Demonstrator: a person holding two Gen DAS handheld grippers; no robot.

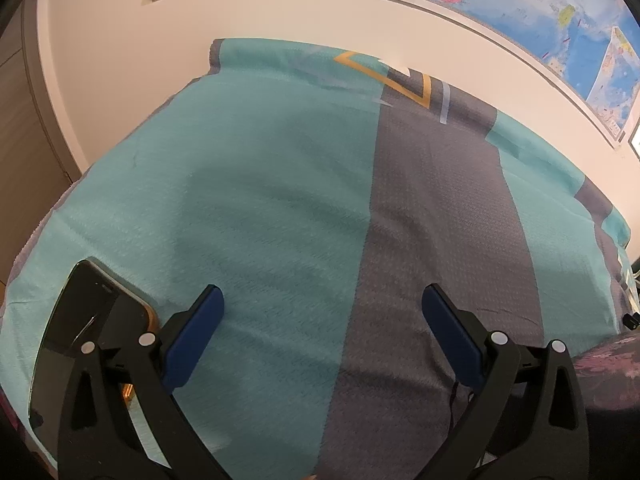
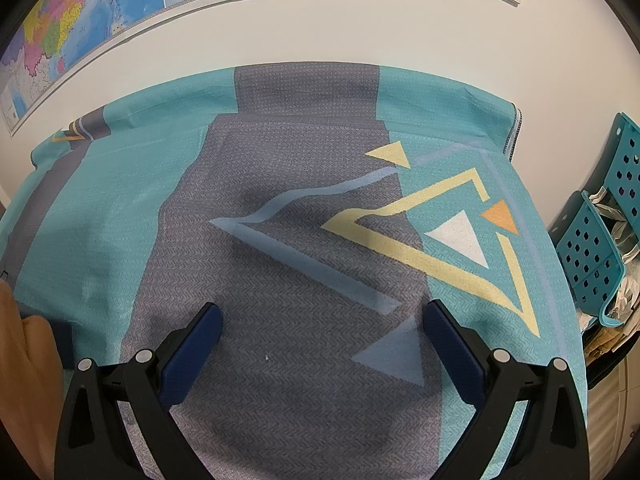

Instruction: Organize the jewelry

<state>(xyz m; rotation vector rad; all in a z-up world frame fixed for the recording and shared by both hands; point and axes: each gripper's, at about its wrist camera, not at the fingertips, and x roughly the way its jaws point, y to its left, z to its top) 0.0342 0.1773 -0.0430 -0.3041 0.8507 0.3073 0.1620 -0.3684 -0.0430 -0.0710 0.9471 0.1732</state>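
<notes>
A: How do the claws stand over the teal and grey woven cloth [image 1: 260, 184] with its yellow and pale-blue triangle pattern, the one covering the table?

B: The left claw [image 1: 322, 300] hangs above the cloth with its blue-padded fingers [image 1: 192, 336] spread wide and nothing between them. The right claw [image 2: 320, 316] is the same: wide apart, empty, over the cloth's grey band.

A: And the jewelry?

B: None shows in either view; I cannot tell where it is. At the cloth's near left corner, just beside the left claw, lies a black glossy smartphone with an orange-edged case [image 1: 84, 320], flat on the cloth.

A: Anything around the cloth?

B: Behind its far edge a white wall carries a coloured paper map [image 2: 80, 4]. Off the cloth's right edge stand teal perforated plastic baskets [image 2: 588, 252] stuffed with crumpled bags. At the cloth's near left edge, in the right wrist view, part of a person's hand [image 2: 24, 380] shows.
</notes>
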